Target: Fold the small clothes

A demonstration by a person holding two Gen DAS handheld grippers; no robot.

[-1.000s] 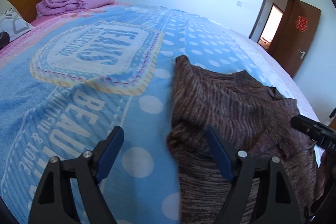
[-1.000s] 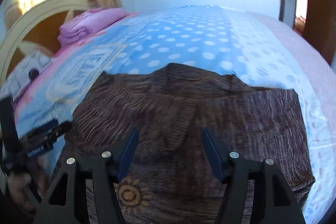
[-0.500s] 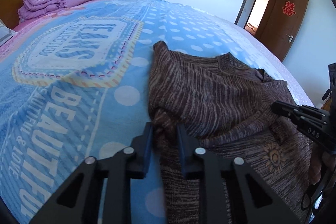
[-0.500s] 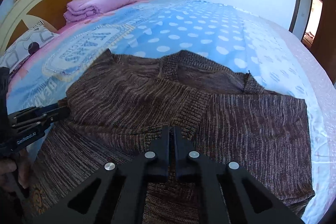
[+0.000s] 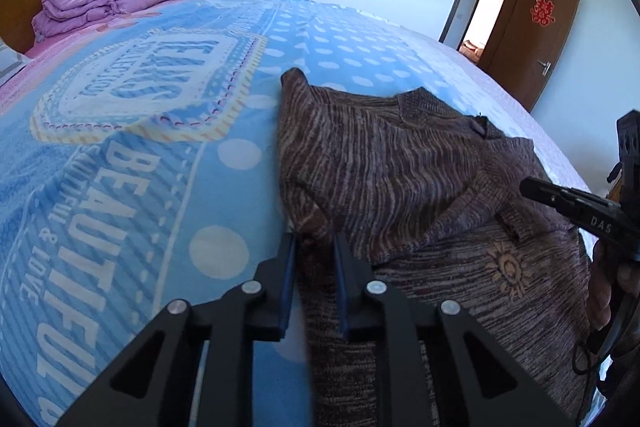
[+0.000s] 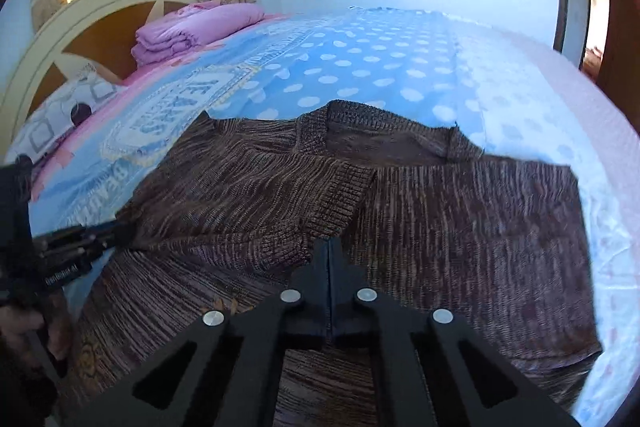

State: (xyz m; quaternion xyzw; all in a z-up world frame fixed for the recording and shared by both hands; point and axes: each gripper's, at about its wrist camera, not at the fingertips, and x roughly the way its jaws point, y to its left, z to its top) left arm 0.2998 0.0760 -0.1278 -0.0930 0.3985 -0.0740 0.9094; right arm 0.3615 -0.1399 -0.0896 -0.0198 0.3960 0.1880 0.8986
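Note:
A brown striped knit sweater [image 5: 400,163] lies flat on the blue bedspread [image 5: 160,155], with both sleeves folded in over its body; it fills the right wrist view [image 6: 460,211]. My left gripper [image 5: 314,243] is shut on a bunched fold at the sweater's left edge. My right gripper [image 6: 329,247] is shut on the ribbed cuff of the folded sleeve at the sweater's middle. The right gripper also shows at the right of the left wrist view [image 5: 568,203], and the left gripper shows at the left of the right wrist view [image 6: 72,243].
A folded pink quilt [image 5: 100,3] and a pillow [image 6: 52,123] lie by the headboard [image 6: 80,27] at the far left. A brown door [image 5: 536,39] stands open at the far right. The bed's right edge [image 6: 600,227] is near the sweater.
Both grippers went from wide open to shut on the sweater: the left on its left edge fold, the right on the sleeve cuff. The fabric is slightly lifted at both grips.

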